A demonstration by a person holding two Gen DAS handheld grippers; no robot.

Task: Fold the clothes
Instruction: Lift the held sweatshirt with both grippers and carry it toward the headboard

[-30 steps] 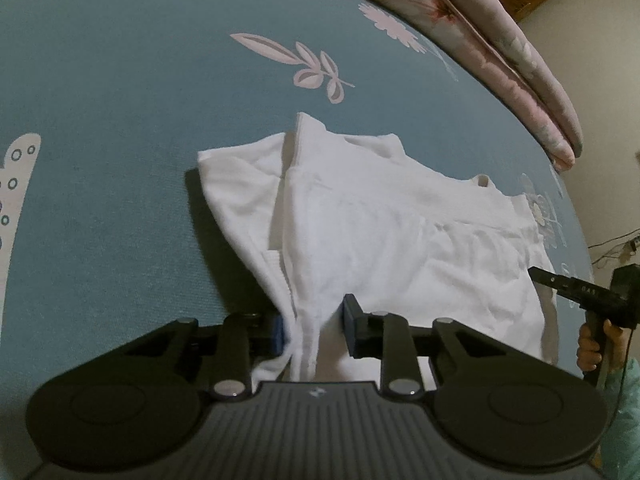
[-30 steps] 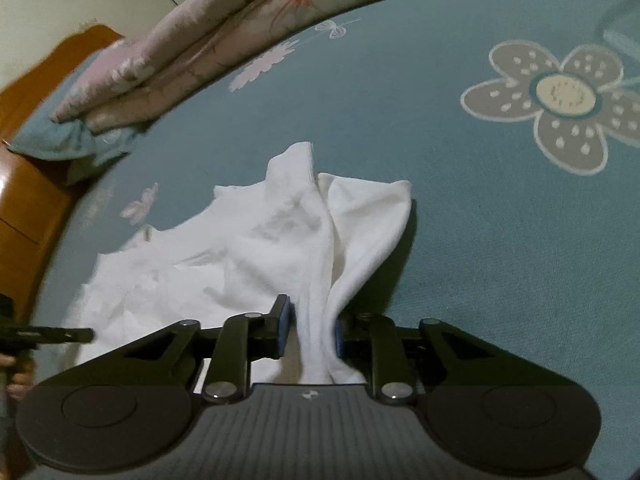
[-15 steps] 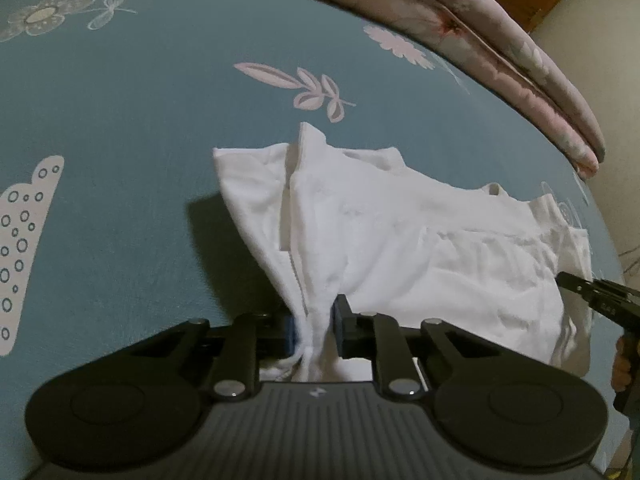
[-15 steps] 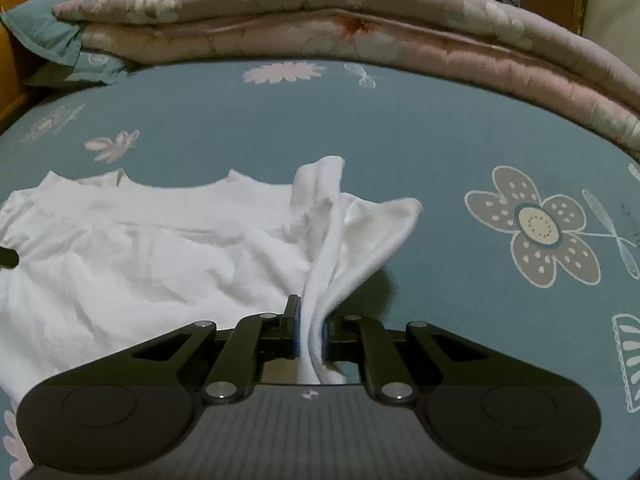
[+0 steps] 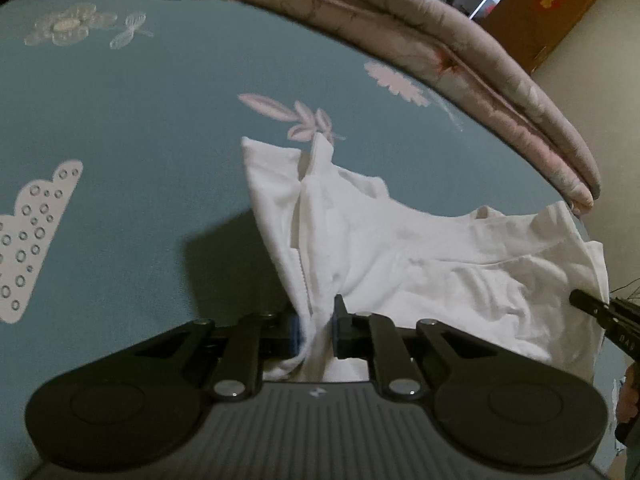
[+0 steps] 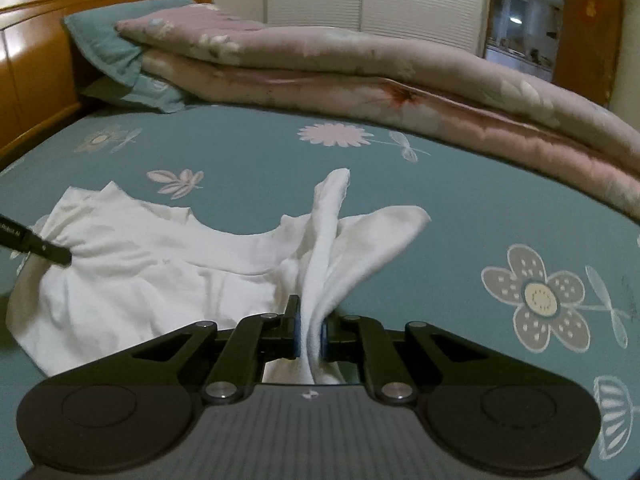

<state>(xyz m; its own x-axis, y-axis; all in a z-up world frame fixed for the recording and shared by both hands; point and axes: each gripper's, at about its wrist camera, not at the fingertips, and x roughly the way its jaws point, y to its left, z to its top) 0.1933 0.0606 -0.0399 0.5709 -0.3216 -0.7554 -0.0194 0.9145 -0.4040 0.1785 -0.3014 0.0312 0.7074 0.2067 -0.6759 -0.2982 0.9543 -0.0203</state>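
White knit cloth is pinched in both tools: the left gripper (image 5: 316, 330) and right gripper (image 6: 309, 338) each have their jaws clamped on a bunched edge of the white cotton T-shirt (image 6: 160, 264), which sags between them, partly lifted off the teal flower-printed bedsheet (image 6: 248, 152). Judging by this, a fold is mid-carry; next comes laying both edges down evenly. Beyond lie a folded pink quilt (image 6: 360, 80) and a wooden headboard (image 6: 36, 80).

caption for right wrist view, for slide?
Right claw pinches white shirt on teal sheet; left claw grips far side.
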